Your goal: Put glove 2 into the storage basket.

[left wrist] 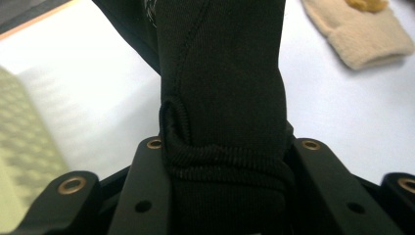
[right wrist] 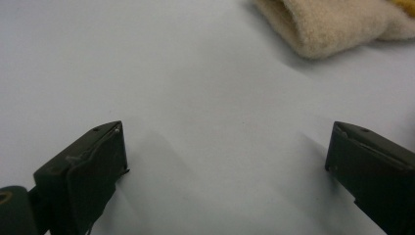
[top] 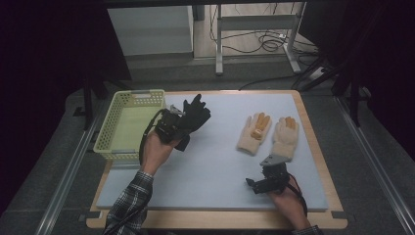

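Nearest my lens, the ribbed cuff of a black knitted fabric glove (left wrist: 222,122) sits pinched between my left tongs (left wrist: 225,161), both jaws pressing its sides. From above, those left tongs (top: 172,125) hold the glove off the pale grey bench (top: 215,166), just right of the pale yellow slotted plastic basket (top: 128,125), the glove's fingers pointing away from me. Further right, a pair of cream woolly gloves with orange-yellow palms (top: 268,134) lies flat, side by side. At the near right, my right tongs (top: 268,182) hover with jaws wide apart, bare bench between them, near the cream cuffs.
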The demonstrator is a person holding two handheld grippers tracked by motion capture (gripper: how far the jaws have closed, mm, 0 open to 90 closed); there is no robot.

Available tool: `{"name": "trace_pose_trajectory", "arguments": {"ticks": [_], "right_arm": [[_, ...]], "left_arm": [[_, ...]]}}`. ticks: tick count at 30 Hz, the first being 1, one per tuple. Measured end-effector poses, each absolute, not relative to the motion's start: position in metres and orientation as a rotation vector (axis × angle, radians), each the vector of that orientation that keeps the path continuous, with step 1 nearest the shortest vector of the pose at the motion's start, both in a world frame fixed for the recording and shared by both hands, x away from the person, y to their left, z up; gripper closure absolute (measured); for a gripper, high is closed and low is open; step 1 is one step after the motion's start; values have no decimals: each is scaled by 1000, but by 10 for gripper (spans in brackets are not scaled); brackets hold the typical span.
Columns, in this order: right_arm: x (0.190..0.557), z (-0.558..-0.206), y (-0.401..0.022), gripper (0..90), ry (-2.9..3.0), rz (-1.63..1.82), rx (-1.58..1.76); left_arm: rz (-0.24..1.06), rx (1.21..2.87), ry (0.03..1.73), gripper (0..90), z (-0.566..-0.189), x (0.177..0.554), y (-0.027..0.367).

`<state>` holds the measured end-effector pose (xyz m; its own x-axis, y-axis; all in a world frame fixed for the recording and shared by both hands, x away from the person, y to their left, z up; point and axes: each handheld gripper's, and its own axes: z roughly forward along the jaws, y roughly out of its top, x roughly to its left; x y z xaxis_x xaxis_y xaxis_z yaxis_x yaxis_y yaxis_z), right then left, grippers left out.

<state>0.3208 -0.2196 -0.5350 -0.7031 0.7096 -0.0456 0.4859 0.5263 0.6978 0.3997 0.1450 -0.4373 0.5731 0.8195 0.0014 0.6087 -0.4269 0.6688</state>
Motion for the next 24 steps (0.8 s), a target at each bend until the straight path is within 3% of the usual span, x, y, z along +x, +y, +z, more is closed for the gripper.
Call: {"name": "trace_pose_trajectory", "arguments": {"ticks": [24], "right_arm": [[321,-535,-220,15,2444,973,991]], "left_arm": [[587,2045,1399,663,-413,413,247]]}}
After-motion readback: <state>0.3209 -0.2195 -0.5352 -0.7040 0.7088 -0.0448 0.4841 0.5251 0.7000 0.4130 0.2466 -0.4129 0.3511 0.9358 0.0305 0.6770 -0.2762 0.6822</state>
